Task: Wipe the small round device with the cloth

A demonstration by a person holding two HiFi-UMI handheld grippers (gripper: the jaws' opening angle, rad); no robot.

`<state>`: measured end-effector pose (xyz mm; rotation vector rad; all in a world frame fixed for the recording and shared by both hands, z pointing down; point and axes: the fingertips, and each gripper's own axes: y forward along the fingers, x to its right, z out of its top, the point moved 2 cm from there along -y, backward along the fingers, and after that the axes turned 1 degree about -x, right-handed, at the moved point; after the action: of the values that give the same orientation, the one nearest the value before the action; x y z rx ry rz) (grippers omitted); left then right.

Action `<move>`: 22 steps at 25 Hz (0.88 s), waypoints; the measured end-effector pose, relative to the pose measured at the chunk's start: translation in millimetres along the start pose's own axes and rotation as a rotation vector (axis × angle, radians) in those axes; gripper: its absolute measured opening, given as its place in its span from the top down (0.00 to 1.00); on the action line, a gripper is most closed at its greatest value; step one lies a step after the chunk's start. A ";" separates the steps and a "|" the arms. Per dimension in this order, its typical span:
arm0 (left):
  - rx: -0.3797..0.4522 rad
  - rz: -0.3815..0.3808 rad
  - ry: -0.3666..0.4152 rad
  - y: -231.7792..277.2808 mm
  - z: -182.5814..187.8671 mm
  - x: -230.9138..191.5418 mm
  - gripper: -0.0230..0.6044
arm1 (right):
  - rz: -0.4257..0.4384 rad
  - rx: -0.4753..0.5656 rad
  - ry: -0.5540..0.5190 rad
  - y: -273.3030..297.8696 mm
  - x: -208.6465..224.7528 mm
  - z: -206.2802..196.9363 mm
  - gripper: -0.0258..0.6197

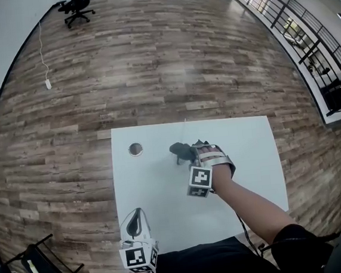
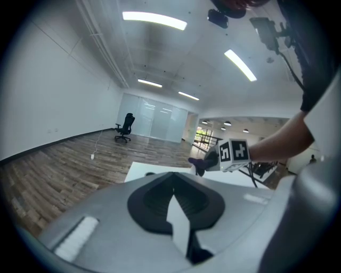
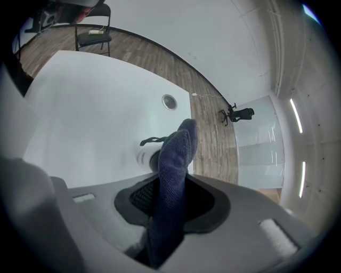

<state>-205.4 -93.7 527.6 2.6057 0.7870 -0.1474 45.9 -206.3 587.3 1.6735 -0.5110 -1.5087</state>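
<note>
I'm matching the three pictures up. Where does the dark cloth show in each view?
Head view: cloth over the middle of the table, at the right gripper's tip.
Left gripper view: small, right of centre, in front of the right gripper.
Right gripper view: bottom centre, clamped between its jaws.
Shared landmark: the black office chair, far off in all three.

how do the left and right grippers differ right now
The right gripper is shut on the dark cloth; the left gripper is shut on nothing. The right gripper is out by the small round device; the left gripper sits at the near left corner of the table. Both carry a marker cube.
</note>
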 end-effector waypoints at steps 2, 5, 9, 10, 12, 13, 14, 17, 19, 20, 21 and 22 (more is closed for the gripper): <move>-0.002 -0.007 -0.016 2.2 0.6 -1.1 0.95 | 0.001 -0.008 -0.035 0.7 -5.7 1.4 0.78; 0.001 -0.016 -0.020 4.7 1.9 -0.3 0.95 | 0.012 0.000 -0.039 1.7 -13.5 4.9 0.78; 0.000 -0.022 -0.007 2.6 2.9 -0.1 0.95 | 0.026 0.005 -0.042 3.8 -24.0 9.7 0.78; -0.002 -0.021 -0.004 1.4 3.1 -0.4 0.95 | 0.029 0.007 -0.041 4.1 -26.3 10.8 0.78; -0.006 -0.019 0.003 -1.8 3.2 -0.3 0.95 | 0.040 0.011 -0.030 3.9 -30.8 12.2 0.78; -0.009 -0.018 0.006 -3.6 2.9 -0.2 0.95 | 0.051 0.013 -0.021 3.4 -33.4 12.8 0.78; -0.013 -0.017 0.010 -5.6 2.4 -0.5 0.95 | 0.060 0.014 -0.012 3.7 -36.4 13.1 0.78; -0.030 -0.010 0.021 -11.1 0.4 -2.4 0.95 | 0.098 0.012 0.008 10.6 -50.4 11.2 0.78; -0.040 -0.007 0.027 -13.2 -1.3 -3.4 0.95 | 0.149 0.006 0.028 18.0 -65.4 7.0 0.78; -0.044 -0.007 0.030 -13.8 -1.9 -3.8 0.95 | 0.171 0.003 0.036 22.2 -72.9 4.0 0.78; -0.046 -0.006 0.033 -13.9 -2.0 -3.9 0.95 | 0.189 0.005 0.052 24.3 -78.6 1.3 0.78; -0.047 -0.008 0.037 -13.5 -1.4 -3.5 0.95 | 0.201 0.012 0.077 23.8 -81.1 -0.8 0.78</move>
<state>-215.8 -84.6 524.9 2.5678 0.8038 -0.0827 35.2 -159.3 656.7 1.6303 -0.6280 -1.2938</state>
